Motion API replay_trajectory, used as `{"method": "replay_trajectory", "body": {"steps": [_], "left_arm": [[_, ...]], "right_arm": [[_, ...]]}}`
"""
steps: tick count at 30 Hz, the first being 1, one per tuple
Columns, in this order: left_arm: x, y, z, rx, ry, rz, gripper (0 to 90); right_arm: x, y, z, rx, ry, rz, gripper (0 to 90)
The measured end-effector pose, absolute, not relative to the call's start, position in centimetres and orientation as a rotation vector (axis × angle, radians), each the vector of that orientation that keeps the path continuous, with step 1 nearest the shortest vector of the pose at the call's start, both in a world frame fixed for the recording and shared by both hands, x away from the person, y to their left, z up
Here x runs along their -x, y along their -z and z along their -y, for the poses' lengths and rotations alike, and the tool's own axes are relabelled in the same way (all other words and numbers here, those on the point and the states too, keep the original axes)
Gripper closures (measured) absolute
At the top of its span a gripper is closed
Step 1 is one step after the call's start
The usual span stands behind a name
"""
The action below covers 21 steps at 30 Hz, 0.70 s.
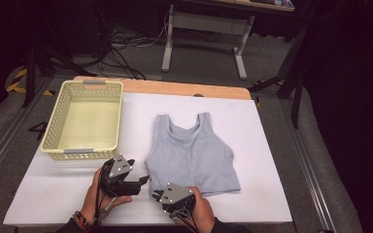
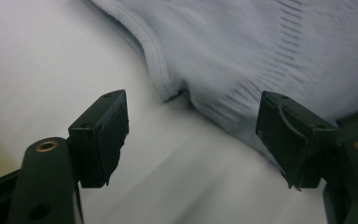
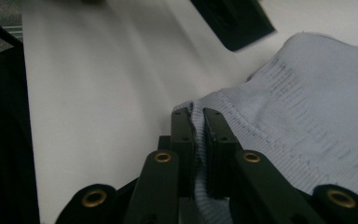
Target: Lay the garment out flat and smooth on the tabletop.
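While the right claw point(image 3: 196, 140) was clamped on the hem corner of the pale blue tank top point(image 1: 192, 153), the left claw point(image 2: 193, 135) hung wide open, fabric edge just ahead. Prob. best: close on the hem w/o bunching, then lift evenly.

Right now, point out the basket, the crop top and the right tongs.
basket point(image 1: 69, 151): high view, near rim.
crop top point(image 1: 194, 155): high view, middle of the front.
right tongs point(image 3: 199, 122): right gripper view, between the tips clamping the hem.
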State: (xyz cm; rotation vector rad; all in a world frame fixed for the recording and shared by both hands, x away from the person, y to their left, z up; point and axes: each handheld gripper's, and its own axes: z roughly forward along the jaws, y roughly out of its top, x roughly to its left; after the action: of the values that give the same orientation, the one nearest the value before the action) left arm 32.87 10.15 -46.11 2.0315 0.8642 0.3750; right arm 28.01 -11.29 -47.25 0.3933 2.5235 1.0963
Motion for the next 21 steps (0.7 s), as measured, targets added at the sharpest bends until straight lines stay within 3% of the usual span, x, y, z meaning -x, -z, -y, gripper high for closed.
{"method": "replay_trajectory", "body": {"steps": [7,11,13,16,21], "left_arm": [[-35.7,47.1,-8.2,-2.08,-0.359,-0.931,29.6],[-36.6,47.2,-8.0,-2.104,-0.3,-0.968,43.1],[-36.5,47.2,-7.7,-2.123,-0.3,-0.947,55.7],[-36.5,47.3,-7.7,-2.126,-0.276,-0.923,66.4],[-36.6,46.9,-8.0,-2.159,-0.253,-0.878,75.8]], "right_arm": [[-27.9,47.4,11.1,-0.384,-1.095,-2.511,83.6],[-27.8,47.4,11.0,-0.368,-1.079,-2.506,83.6],[-27.8,47.4,11.0,-0.367,-1.083,-2.501,83.6],[-27.7,47.4,10.9,-0.365,-1.077,-2.499,83.6],[-27.8,47.4,10.9,-0.366,-1.095,-2.499,83.7]]}}
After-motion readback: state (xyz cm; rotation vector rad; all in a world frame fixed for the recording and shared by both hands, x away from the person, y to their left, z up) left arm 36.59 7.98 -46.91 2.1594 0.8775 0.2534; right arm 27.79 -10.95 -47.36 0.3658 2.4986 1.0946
